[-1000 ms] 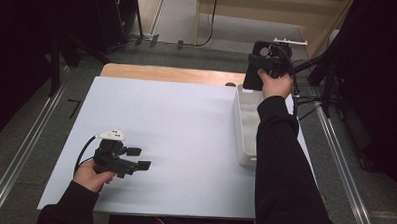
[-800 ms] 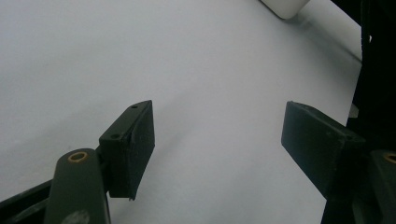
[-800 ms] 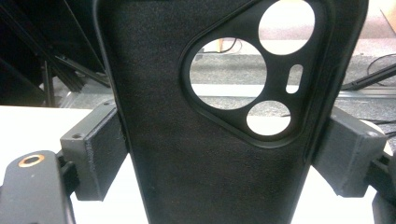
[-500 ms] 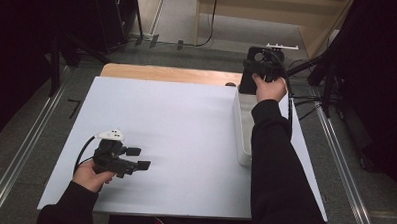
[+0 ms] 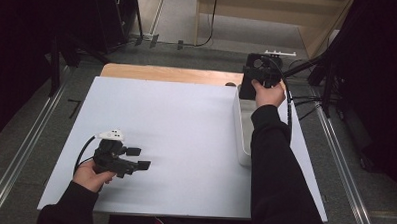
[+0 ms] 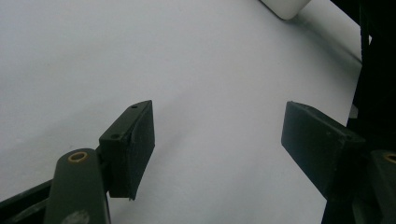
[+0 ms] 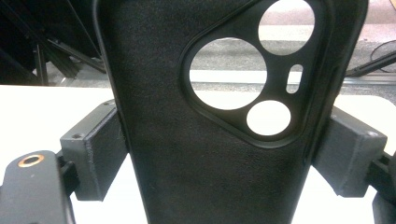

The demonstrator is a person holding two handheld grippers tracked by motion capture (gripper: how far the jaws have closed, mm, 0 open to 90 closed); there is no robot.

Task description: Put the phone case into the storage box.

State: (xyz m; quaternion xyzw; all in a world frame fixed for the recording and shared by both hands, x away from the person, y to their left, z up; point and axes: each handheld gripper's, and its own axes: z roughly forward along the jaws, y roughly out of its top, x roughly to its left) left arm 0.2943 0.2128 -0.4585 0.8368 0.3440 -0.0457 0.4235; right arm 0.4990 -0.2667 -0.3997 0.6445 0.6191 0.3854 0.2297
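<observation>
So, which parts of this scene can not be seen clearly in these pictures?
- Inside of the white bin, high view: the right sleeve covers it.
- Lower end of the black phone case, right gripper view: cut off by the bottom edge; in the high view the right gripper is too small and dark to tell case from jaws.
- White bin corner, left gripper view: cut off by the top edge, beyond the open left gripper.

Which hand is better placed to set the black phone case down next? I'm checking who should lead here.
Right. The right gripper already clamps the black phone case by its two edges, above the far end of the white bin. The left gripper rests open and empty on the white table, far off.
</observation>
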